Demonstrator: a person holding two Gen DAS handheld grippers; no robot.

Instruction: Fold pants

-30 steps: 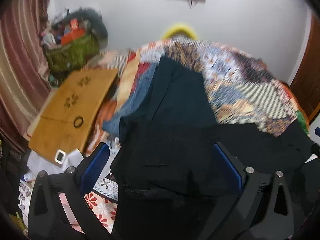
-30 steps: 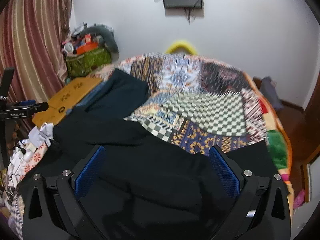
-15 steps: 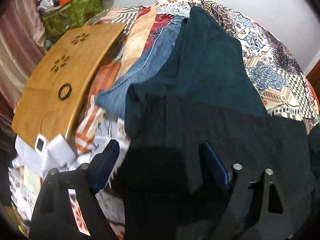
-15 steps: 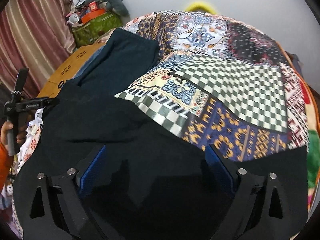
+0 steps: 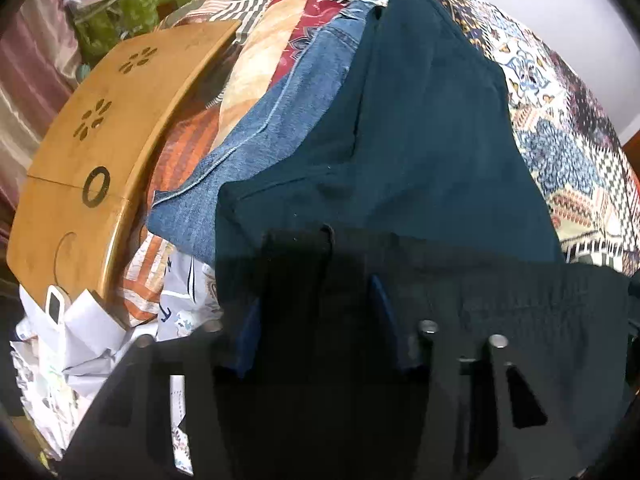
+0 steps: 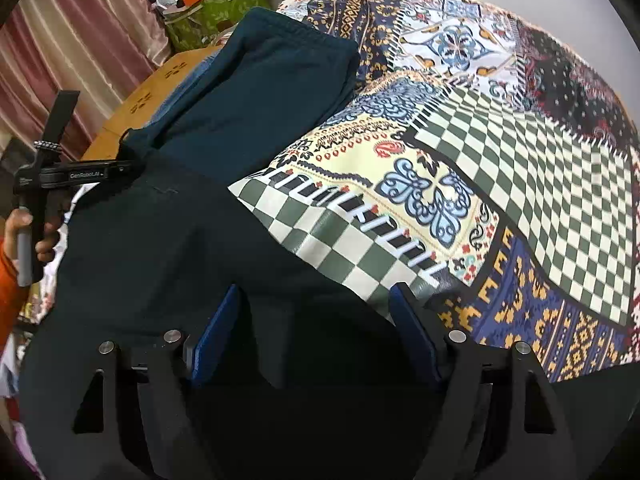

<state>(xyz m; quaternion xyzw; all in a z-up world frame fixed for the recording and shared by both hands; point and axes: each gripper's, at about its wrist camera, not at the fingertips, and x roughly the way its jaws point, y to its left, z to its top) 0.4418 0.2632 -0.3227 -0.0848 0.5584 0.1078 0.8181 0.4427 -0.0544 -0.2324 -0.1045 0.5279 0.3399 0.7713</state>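
Observation:
Black pants (image 6: 152, 248) lie spread across the near side of the bed, over a patchwork quilt (image 6: 520, 168). My left gripper (image 5: 316, 316) points steeply down at their left end. Its jaws are closing, with a raised fold of the black cloth (image 5: 296, 276) between the blue pads, and I cannot see them pressing it. From the right wrist view, the left gripper (image 6: 124, 168) sits at the pants' far left corner, held by a hand (image 6: 36, 236). My right gripper (image 6: 316, 324) hangs over the pants' edge beside the quilt. Its jaws are closing too, wide apart, with black cloth between them.
Folded dark teal pants (image 5: 420, 140) and blue jeans (image 5: 280, 120) lie stacked just beyond the black pants. A wooden lap table (image 5: 112, 128) rests at the bed's left edge, with white papers and cloth (image 5: 80, 344) below it. A green bag (image 6: 216, 12) and a striped curtain (image 6: 80, 40) stand far left.
Both grippers have come down and forward onto the black pants and tilted further downward. Both pairs of jaws have narrowed, the left more than the right.

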